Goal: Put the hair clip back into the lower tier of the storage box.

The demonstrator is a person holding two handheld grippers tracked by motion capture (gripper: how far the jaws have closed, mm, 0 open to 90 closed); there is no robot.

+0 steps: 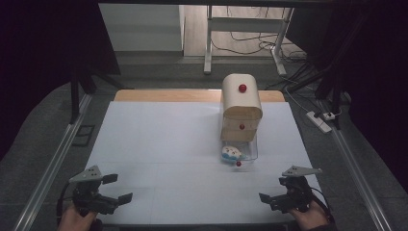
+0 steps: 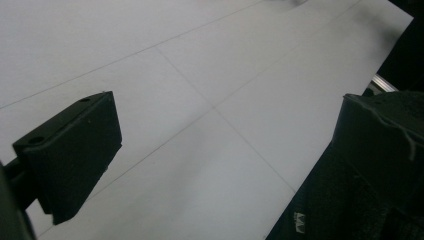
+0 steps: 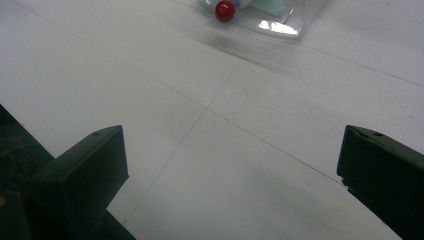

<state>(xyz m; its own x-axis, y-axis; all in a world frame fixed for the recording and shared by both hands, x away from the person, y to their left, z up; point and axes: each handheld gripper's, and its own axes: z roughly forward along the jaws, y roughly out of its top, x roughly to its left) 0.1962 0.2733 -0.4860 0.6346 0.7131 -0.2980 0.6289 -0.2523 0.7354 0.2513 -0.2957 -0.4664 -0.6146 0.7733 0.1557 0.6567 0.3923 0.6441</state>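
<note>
Right claw gapes near unlabelled clear drawer (red knob).

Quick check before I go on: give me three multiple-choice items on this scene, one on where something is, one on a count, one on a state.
1. Where is the clear drawer?
A. Pulled out in front of the cabinet
B. At the table's left edge
C. On top of the cabinet

2. How many red knobs show in the high view?
A. One
B. Three
C. Five

3. How do the right gripper's jaws stand?
A. Shut on the drawer
B. Shut on nothing
C. Open

Answers:
1 A: the drawer sticks out at the cabinet's foot, toward the person.
2 B: one on the cabinet's top, one on its front, one on the drawer.
3 C: the jaws stand wide apart over bare table.
</note>
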